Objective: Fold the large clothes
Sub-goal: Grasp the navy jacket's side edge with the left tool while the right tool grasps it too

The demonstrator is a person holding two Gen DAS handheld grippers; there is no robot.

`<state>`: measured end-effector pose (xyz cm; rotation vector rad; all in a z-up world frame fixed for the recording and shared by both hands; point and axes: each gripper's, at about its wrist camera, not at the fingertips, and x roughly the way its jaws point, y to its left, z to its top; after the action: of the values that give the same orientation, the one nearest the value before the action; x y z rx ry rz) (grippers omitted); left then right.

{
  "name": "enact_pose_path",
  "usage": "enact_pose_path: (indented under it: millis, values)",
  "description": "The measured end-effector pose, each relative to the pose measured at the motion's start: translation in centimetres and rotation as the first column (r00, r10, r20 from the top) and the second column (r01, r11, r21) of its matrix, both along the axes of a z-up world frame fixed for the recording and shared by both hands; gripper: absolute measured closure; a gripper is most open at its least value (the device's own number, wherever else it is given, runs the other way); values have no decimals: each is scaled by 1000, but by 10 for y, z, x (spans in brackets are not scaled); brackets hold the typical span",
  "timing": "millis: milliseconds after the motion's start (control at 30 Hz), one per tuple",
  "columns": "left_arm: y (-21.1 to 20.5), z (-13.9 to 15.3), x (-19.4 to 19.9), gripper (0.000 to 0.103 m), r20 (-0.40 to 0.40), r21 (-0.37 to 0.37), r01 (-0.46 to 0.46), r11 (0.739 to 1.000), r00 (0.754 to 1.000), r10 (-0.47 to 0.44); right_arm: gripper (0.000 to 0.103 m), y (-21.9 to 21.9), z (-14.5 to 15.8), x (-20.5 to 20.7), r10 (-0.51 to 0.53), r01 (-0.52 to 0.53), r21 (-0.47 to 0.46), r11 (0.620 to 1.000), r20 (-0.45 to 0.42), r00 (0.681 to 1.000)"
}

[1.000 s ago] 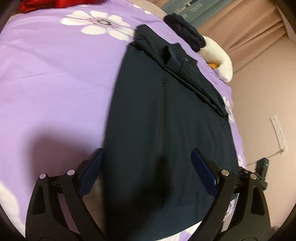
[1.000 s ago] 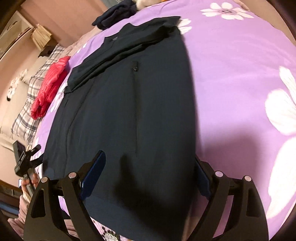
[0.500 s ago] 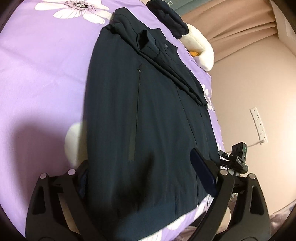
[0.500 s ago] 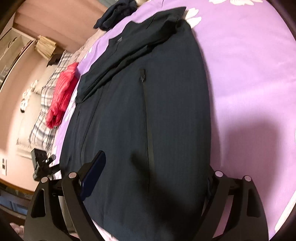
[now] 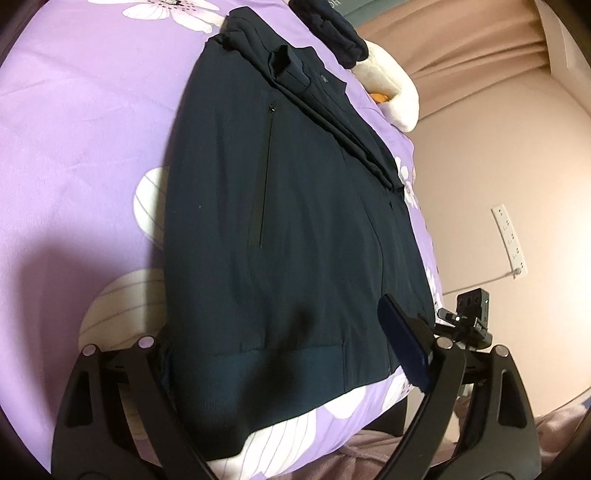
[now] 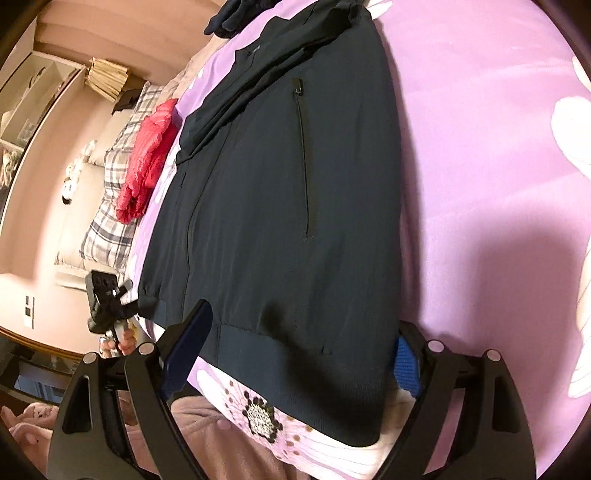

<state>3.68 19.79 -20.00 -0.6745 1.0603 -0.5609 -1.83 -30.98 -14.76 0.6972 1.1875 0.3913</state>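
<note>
A dark navy zip jacket (image 5: 295, 221) lies flat on the purple flowered bedspread (image 5: 92, 110), sleeves folded across its far collar end, ribbed hem nearest me. It also shows in the right wrist view (image 6: 280, 192). My left gripper (image 5: 284, 347) is open and straddles the hem's left corner; its left finger is hidden beside the cloth. My right gripper (image 6: 295, 350) is open and straddles the hem's right corner, one blue pad (image 6: 406, 363) at the jacket's edge. The other gripper shows in each view (image 5: 469, 321) (image 6: 107, 299).
A dark folded garment (image 5: 328, 26) and a white plush toy (image 5: 395, 92) lie at the far end. A red garment (image 6: 147, 155) lies on a plaid pillow (image 6: 110, 206). The bed's near edge lies under the hem. A pinkish wall with a power strip (image 5: 509, 236) is on the right.
Both grippers have drawn back along the jacket toward its hem and now sit at the bed's near edge. Both stay open.
</note>
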Motion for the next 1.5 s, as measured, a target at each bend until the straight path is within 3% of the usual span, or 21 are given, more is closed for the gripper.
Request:
enact_pose_path:
  millis: [133,200,367,400,433,500,633,900,1067,1267,1500]
  values:
    - [-6,-1,13,28,-10,10,-20,1000,1000,20,16,10,0,12,3,-3,-4,1000,26,1000]
    - [-10,-3,18,43,-17,20,-24,1000,1000,24,20,16,0,16,10,-9,-15,1000,39,999]
    - [-8,-11,22,73,-53,26,-60,998,997,61,48,16,-6,15,-8,10,-65,998,43,999]
    - [-6,-13,22,82,-59,31,-71,997,996,72,57,14,-7,14,-15,19,-79,997,44,999]
    - [-5,-15,22,85,-67,35,-78,996,995,81,68,13,-8,12,-23,28,-97,995,45,999]
    - [-3,-16,21,88,-78,26,-91,996,993,93,79,10,-10,10,-43,48,-115,992,41,998]
    - [-9,-7,21,92,-58,47,-100,994,993,103,89,15,-3,10,-48,55,-123,991,60,997]
    - [-17,25,17,96,44,-52,-78,996,996,80,92,25,31,11,-37,49,-72,996,165,986]
    - [-21,38,13,97,98,-69,-54,996,993,60,94,28,47,13,-25,40,-71,997,211,977]
    - [-25,48,7,97,133,-80,-40,996,990,50,95,26,56,9,-20,32,-48,998,243,970]
    - [-30,66,0,97,155,-28,-32,999,987,36,95,26,65,7,-14,16,-5,1000,268,963]
